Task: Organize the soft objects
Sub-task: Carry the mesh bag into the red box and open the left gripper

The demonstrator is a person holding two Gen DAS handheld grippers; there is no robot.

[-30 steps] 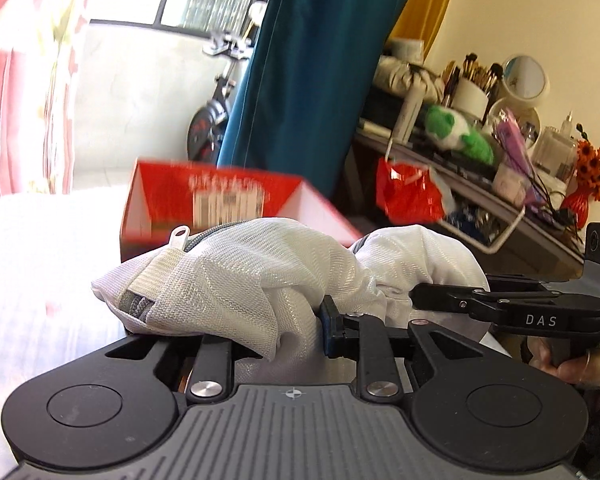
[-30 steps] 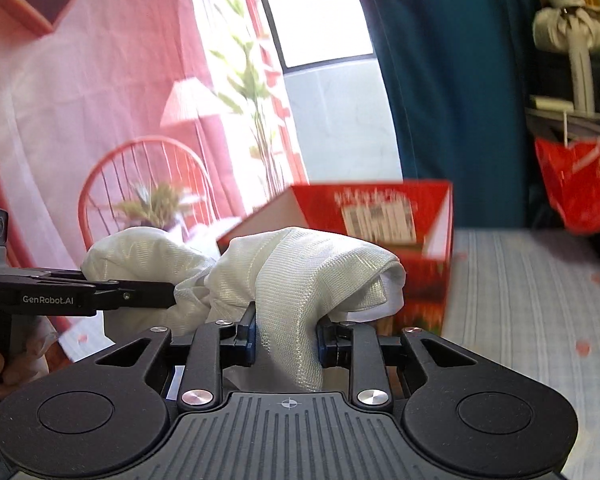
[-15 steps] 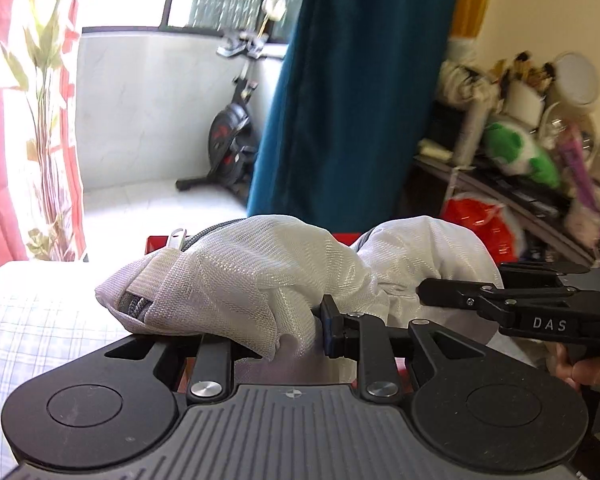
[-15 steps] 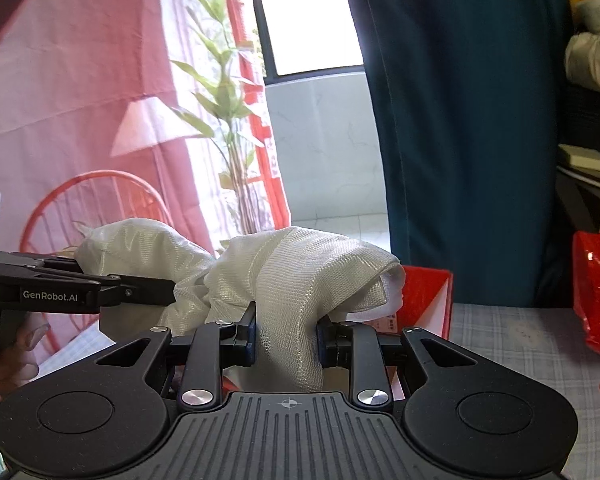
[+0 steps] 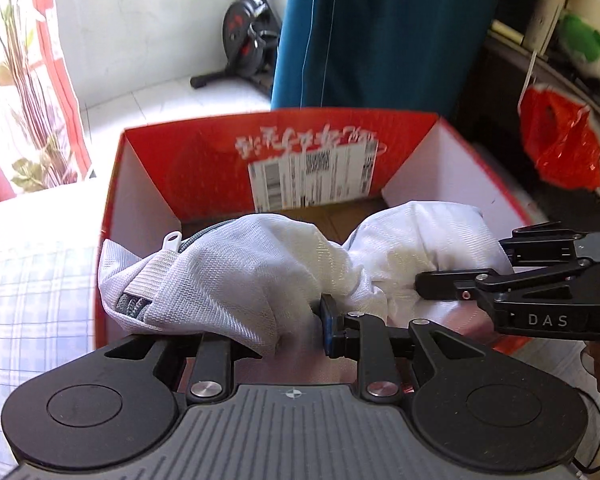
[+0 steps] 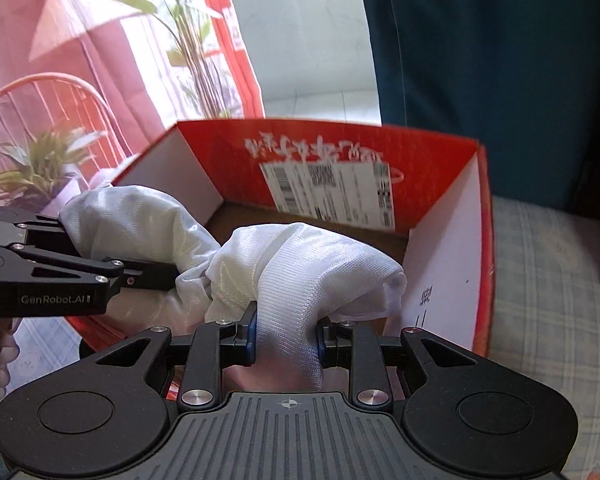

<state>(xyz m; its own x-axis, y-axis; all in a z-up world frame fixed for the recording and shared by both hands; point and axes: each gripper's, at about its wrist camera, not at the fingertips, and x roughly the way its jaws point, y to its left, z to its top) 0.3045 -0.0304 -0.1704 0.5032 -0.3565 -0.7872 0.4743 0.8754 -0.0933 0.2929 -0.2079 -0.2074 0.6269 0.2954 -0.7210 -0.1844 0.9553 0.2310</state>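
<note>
A white mesh zip bag [image 5: 235,276] is held between both grippers, over the near part of an open red cardboard box [image 5: 203,160]. My left gripper [image 5: 271,320] is shut on the bag's zipper end. My right gripper [image 6: 285,328] is shut on the other end of the bag [image 6: 312,268]. The right gripper also shows in the left wrist view [image 5: 420,286], and the left gripper in the right wrist view [image 6: 171,272]. The box [image 6: 444,272] has white side walls, a label on its far wall and a brown floor.
The box stands on a checked cloth [image 5: 27,280]. A teal curtain [image 5: 380,28] hangs behind. A red plastic bag [image 5: 560,148] and a cluttered shelf are at the right. An exercise bike [image 5: 247,36], a plant [image 6: 195,52] and a red wire chair [image 6: 39,120] stand beyond.
Both grippers have tilted downward and carried the bag over the box. The box's open inside has come into view.
</note>
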